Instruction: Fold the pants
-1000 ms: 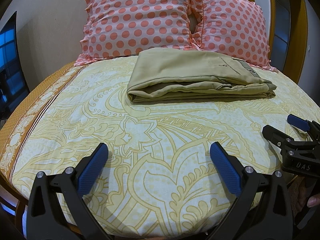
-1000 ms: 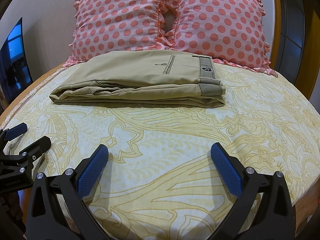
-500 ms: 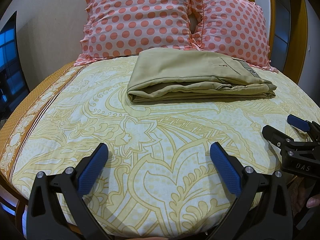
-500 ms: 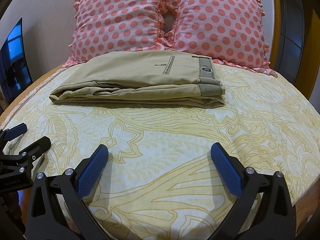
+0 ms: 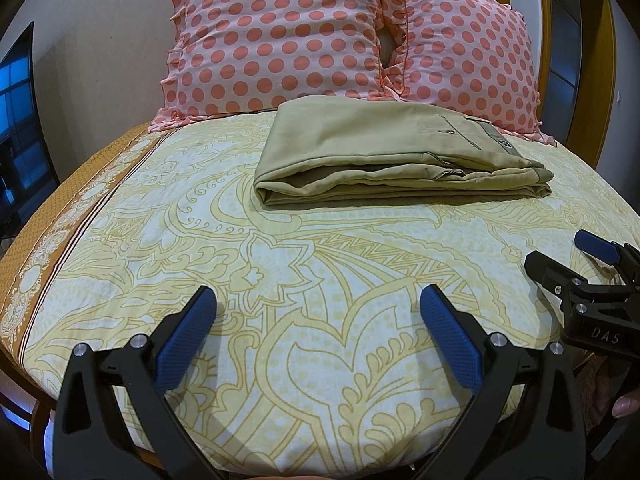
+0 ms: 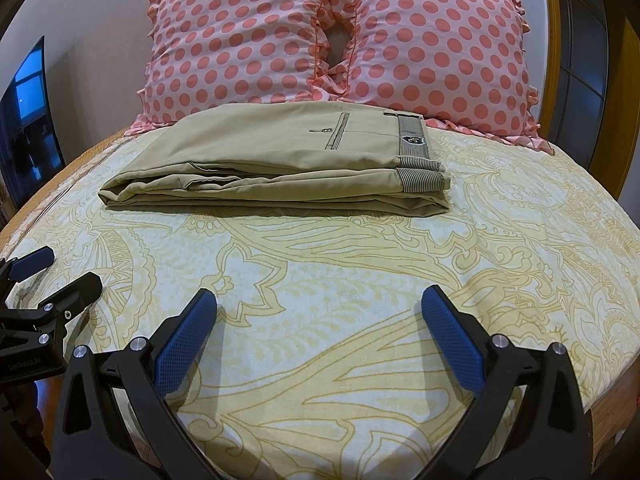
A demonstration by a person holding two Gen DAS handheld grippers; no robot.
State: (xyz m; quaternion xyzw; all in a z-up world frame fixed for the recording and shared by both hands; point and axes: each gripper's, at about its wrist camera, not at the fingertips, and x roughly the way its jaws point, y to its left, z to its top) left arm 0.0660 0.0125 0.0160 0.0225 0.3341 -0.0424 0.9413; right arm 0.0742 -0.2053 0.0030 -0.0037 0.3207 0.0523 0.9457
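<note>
Khaki pants (image 5: 384,156) lie folded in a flat rectangular stack on the bed, just in front of the pillows; they also show in the right wrist view (image 6: 280,168), waistband at the right end. My left gripper (image 5: 318,304) is open and empty, well short of the pants near the bed's front edge. My right gripper (image 6: 318,304) is open and empty too, equally far back. Each gripper shows at the side of the other's view: the right one (image 5: 568,256) and the left one (image 6: 60,276).
Two pink polka-dot pillows (image 5: 280,36) (image 6: 432,44) lean against the wall behind the pants. The yellow patterned bedsheet (image 5: 320,264) covers the bed. A dark screen (image 5: 16,128) stands at the left, wooden frame (image 6: 560,40) at the right.
</note>
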